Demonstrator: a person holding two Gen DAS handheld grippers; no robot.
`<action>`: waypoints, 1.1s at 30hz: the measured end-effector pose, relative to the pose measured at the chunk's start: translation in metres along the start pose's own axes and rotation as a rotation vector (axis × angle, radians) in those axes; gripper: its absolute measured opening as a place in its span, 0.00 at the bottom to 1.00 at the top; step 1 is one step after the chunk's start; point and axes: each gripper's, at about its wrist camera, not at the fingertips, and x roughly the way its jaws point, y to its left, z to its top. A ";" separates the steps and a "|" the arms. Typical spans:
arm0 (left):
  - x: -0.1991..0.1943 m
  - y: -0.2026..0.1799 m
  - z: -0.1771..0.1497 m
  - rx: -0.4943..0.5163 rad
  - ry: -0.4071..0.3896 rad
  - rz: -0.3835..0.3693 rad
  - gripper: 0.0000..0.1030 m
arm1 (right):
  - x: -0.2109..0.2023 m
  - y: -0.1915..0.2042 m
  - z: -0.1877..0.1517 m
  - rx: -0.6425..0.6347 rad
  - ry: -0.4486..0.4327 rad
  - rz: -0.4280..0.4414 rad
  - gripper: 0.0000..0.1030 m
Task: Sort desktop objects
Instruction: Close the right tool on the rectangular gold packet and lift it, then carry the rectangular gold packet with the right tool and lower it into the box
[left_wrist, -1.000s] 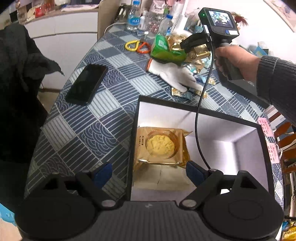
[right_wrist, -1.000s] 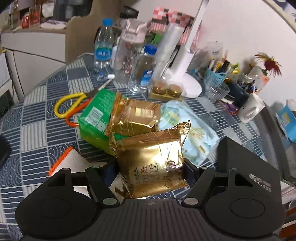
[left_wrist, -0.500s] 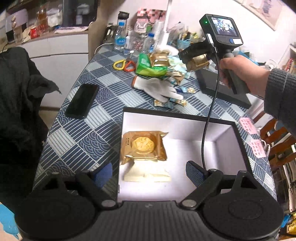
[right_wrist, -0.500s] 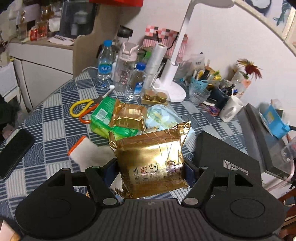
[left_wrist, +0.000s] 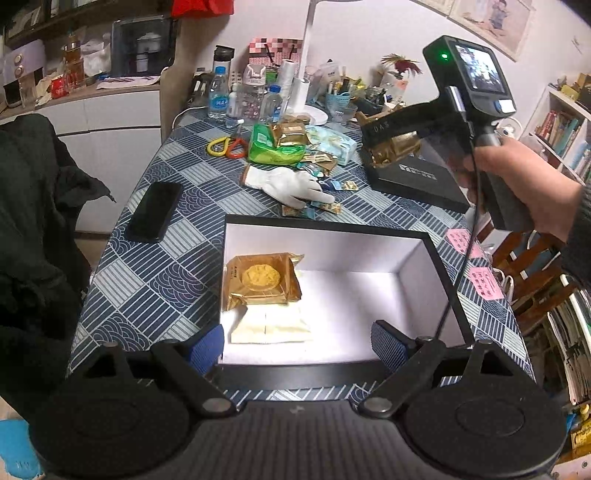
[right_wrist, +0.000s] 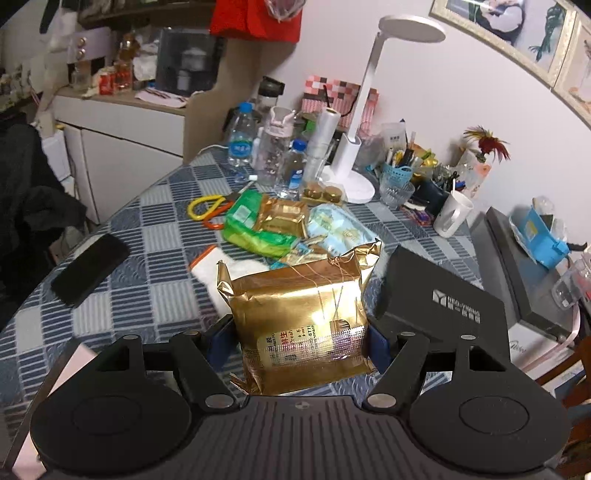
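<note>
Now we have lifted the gold packet (right_wrist: 301, 325) off the far worktop (right_wrist: 155, 266), right tool (right_wrist: 299, 341) clamped on it; left tool (left_wrist: 297, 345) apart above the box (left_wrist: 332, 230), where it likely goes.

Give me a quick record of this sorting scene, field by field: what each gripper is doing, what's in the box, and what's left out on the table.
right gripper: shut on gold snack packet, lifted clear of the table
left gripper: open, empty, at the box's near edge
box: open, white inside; holds one gold packet with round cake lying on a pale packet
table: green packet, white glove, phone, black case
</note>
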 end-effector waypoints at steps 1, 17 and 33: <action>-0.002 -0.001 -0.002 0.003 -0.001 -0.002 1.00 | -0.005 0.001 -0.005 -0.001 0.002 0.005 0.68; -0.021 -0.001 -0.024 0.033 -0.006 -0.012 1.00 | -0.051 0.026 -0.091 -0.074 0.118 0.076 0.69; -0.028 0.013 -0.037 -0.013 0.000 0.020 1.00 | 0.026 0.066 -0.120 0.084 0.394 0.171 0.69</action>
